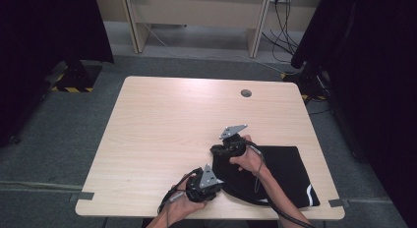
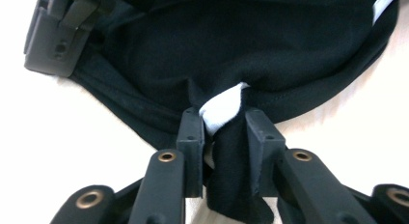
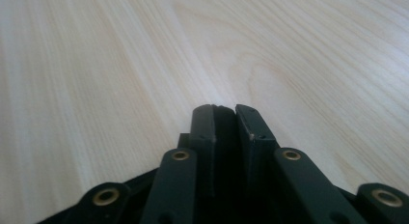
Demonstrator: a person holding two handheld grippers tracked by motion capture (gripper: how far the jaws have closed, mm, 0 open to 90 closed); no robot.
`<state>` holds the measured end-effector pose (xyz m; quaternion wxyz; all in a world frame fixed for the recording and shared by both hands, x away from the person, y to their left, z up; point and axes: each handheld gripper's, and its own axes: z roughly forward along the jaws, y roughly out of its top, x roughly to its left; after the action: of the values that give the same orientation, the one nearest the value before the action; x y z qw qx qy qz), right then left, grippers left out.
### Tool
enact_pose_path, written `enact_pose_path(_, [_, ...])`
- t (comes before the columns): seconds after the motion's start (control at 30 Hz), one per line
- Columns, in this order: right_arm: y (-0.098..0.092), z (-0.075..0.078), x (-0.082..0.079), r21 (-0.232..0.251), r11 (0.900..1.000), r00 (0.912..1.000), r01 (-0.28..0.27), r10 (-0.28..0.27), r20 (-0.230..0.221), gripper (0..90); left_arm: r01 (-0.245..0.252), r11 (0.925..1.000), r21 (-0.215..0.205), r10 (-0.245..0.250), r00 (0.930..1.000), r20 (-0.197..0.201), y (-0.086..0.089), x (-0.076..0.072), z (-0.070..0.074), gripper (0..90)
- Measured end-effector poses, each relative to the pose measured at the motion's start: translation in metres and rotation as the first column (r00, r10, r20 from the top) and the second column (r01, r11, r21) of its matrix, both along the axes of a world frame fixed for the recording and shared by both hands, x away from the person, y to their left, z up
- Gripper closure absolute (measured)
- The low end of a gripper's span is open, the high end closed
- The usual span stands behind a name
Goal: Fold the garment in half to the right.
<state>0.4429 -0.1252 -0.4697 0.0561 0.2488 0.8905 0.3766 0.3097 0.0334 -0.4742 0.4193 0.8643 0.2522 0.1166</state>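
High view: the black cloth (image 1: 275, 176) lies flat at the table's (image 1: 162, 125) near right corner, its long side going left to right. Both grippers sit at its left edge, the left gripper (image 1: 216, 185) nearer the person, the right gripper (image 1: 220, 149) farther back. Grey floor lies around the table.

Left gripper view: the jaws pinch a black fold with a white stripe (image 2: 222, 110); the cloth spreads out ahead.

Right gripper view: the jaws are together with dark cloth between them, and bare pale wood lies ahead

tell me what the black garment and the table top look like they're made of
Black garment: seemingly soft matte knit fabric, judging by its limp folds, stitched hem and white stripe. Table top: pale wood-look surface with printed-looking grain, smooth, probably laminate.
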Motion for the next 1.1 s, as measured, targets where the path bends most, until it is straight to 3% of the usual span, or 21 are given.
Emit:
enact_pose_path(0.17, [-0.003,0.008,0.000,0.052,0.999,1.0000,-0.004,0.004,0.008,82.2,0.011,0.9999,0.003,-0.011,0.9994,0.032,0.008,0.000,0.014,74.0])
enact_pose_path(0.37, [-0.002,0.042,-0.003,0.145,0.989,0.9984,-0.028,0.021,0.052,82.5,0.022,0.9998,-0.005,-0.021,0.9984,0.052,0.018,-0.001,0.035,74.4])
enact_pose_path(0.57, [-0.004,0.073,-0.006,0.194,0.980,0.9932,-0.046,0.024,0.114,82.7,0.053,0.9985,-0.013,-0.051,0.9934,0.103,0.018,0.001,0.072,74.6])
enact_pose_path(0.73, [-0.019,0.092,-0.007,0.228,0.973,0.9880,-0.045,0.010,0.154,82.8,0.083,0.9965,0.003,-0.083,0.9888,0.124,0.002,0.006,0.096,74.6])
enact_pose_path(0.8, [-0.036,0.097,-0.008,0.250,0.968,0.9871,-0.031,-0.009,0.160,82.7,0.100,0.9949,0.017,-0.101,0.9865,0.129,-0.009,0.008,0.101,74.5])
enact_pose_path(0.87, [-0.043,0.098,-0.009,0.255,0.967,0.9866,-0.025,-0.017,0.162,82.7,0.115,0.9929,0.031,-0.118,0.9850,0.127,-0.023,0.011,0.105,74.5])
enact_pose_path(1.1, [-0.099,0.086,-0.011,0.292,0.955,0.9879,0.046,-0.087,0.128,82.4,0.171,0.9840,0.050,-0.175,0.9800,0.095,-0.072,0.021,0.104,74.4])
